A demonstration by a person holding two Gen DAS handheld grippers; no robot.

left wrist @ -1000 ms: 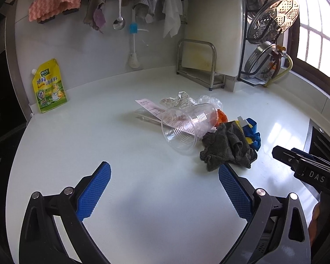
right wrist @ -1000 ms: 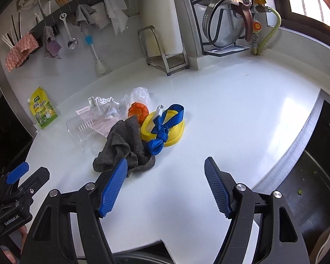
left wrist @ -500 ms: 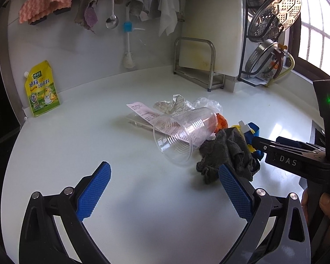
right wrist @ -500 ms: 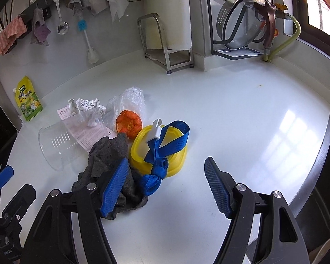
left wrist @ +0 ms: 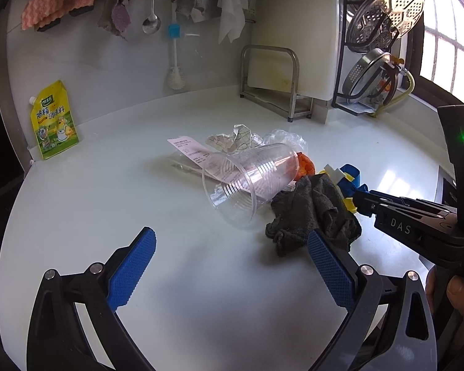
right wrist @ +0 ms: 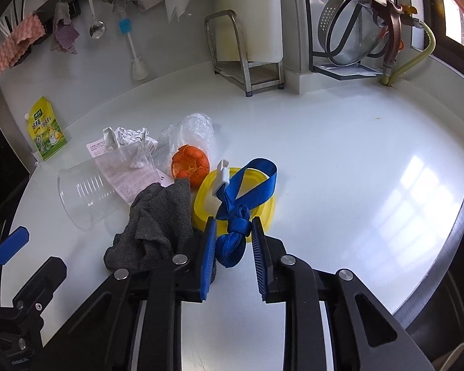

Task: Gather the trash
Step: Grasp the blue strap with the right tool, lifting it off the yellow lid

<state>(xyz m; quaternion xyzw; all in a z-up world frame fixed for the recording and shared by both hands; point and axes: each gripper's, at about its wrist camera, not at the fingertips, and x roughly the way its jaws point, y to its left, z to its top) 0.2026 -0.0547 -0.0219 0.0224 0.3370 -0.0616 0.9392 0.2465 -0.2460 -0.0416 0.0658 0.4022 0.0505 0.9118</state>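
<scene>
Left wrist view: the left gripper (left wrist: 232, 259) hangs above bare white bench (left wrist: 108, 191), its blue-padded fingers (left wrist: 133, 266) spread wide with nothing between them. Ahead lies the trash pile: a clear plastic cup (left wrist: 250, 182) on its side with its mouth toward the camera, a printed receipt (left wrist: 195, 151) running under and behind it, crumpled paper (left wrist: 232, 139) and a clear plastic bag (left wrist: 286, 137) further back, and a dark grey rag (left wrist: 312, 213) heaped at the cup's right. The orange peel (left wrist: 306, 165) is mostly hidden behind the cup, and the yellow lid and blue strap (left wrist: 349, 179) show only as slivers past the rag. The right gripper (left wrist: 360, 199) reaches in from the right edge, its tips at the strap — from this side I cannot tell how far apart they stand. A yellow seasoning pouch (left wrist: 54, 120) leans on the back wall.

Right wrist view: here the lid side opens up. The yellow lid (right wrist: 263, 198) lies flat just right of the rag (right wrist: 157, 219), and the strap (right wrist: 247, 191) with its white clip (right wrist: 221, 176) loops across it, ending in a knotted bundle. The right gripper (right wrist: 232, 241) has its fingers (right wrist: 208, 253) narrowed around that knot — the left pad looks to touch it, a small gap remains on the right. The peel (right wrist: 190, 162) shows whole, resting against the bag (right wrist: 191, 133). The cup (right wrist: 102, 182) lies at the far left.
</scene>
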